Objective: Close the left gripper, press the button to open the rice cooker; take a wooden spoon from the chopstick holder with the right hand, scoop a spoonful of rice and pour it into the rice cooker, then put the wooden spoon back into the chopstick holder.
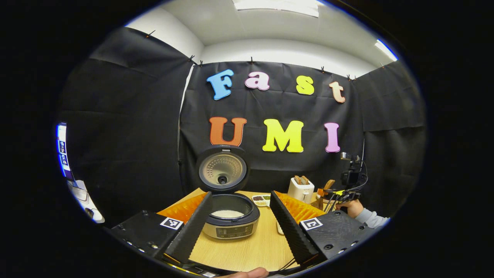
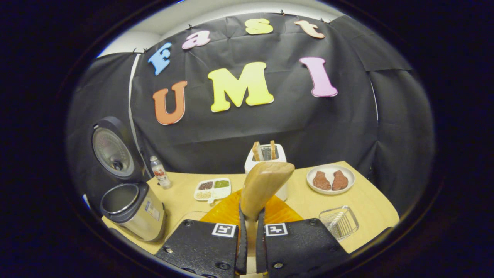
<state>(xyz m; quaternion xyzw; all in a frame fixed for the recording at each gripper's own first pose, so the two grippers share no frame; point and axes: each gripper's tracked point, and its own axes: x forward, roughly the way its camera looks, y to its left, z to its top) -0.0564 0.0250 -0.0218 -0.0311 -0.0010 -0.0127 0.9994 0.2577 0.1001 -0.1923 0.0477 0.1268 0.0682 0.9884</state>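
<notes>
The rice cooker [image 1: 230, 222] stands open in the middle of the table, its lid [image 1: 222, 170] upright and white rice [image 1: 227, 213] in the pot. My left gripper [image 1: 241, 195] is open, its fingers spread either side of the cooker and clear of it. In the right gripper view the cooker [image 2: 133, 210] sits at the far left. My right gripper [image 2: 251, 213] is shut on the handle of the wooden spoon [image 2: 266, 183], whose bowl stands up above the fingers. A clear ribbed holder [image 2: 339, 222] lies to the right, beside the gripper.
A white toaster [image 2: 266, 160] with bread stands behind the spoon. Also on the table are a compartment tray of grains [image 2: 213, 189], a small bottle [image 2: 159, 172] and a plate with two brown pieces [image 2: 330, 178]. A hand [image 1: 353, 208] holds the right gripper [image 1: 347, 181] by the toaster [image 1: 301, 190].
</notes>
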